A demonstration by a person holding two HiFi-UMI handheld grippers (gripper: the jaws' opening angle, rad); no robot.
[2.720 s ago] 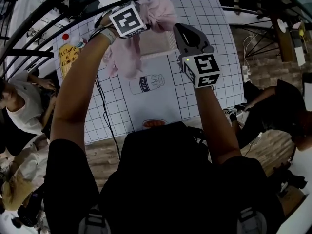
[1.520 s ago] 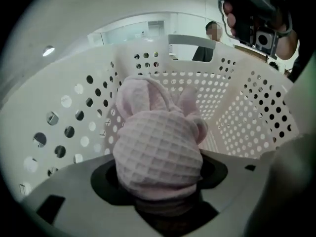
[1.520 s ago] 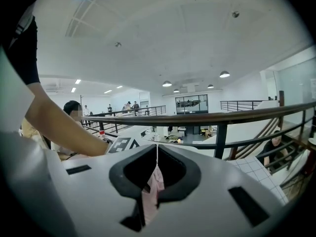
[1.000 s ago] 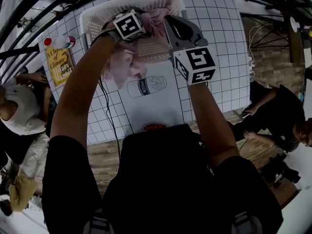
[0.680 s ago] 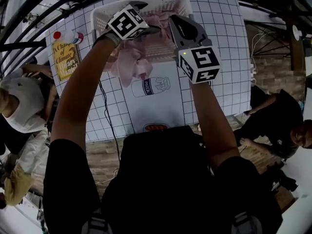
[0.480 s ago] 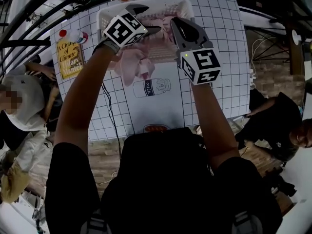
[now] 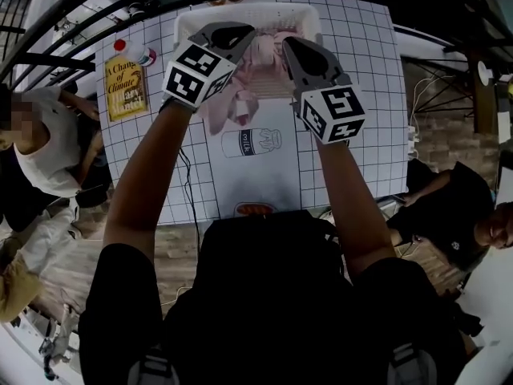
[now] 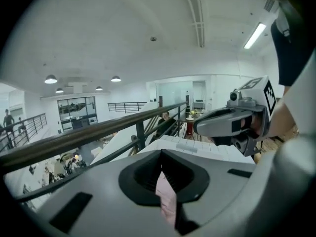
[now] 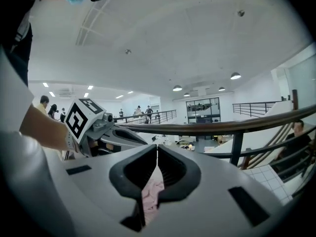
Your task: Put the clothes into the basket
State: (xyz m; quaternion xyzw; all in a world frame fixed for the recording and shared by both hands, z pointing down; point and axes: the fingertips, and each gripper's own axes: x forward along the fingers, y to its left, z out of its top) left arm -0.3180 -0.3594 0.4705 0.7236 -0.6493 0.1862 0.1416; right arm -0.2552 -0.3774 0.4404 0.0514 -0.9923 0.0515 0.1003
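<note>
Draping over basket (image 7: 248,10) front edge, pink cloth (image 7: 228,107) pinched by right tool (image 9: 157,154); left tool (image 8: 161,157) just closed, empty.

On my head view the white tabletop (image 7: 377,70) is evenly bright without hard shadows, while my dark torso (image 7: 272,295) swallows detail and the fisheye bows the railing (image 7: 56,58) toward black corners. Both gripper views are lit by ceiling lamps (image 8: 50,79), the left also by a strip light (image 8: 255,35). The pink garment (image 8: 166,201) between the near jaws looks soft, the background sharper, the rims vignetted.
</note>
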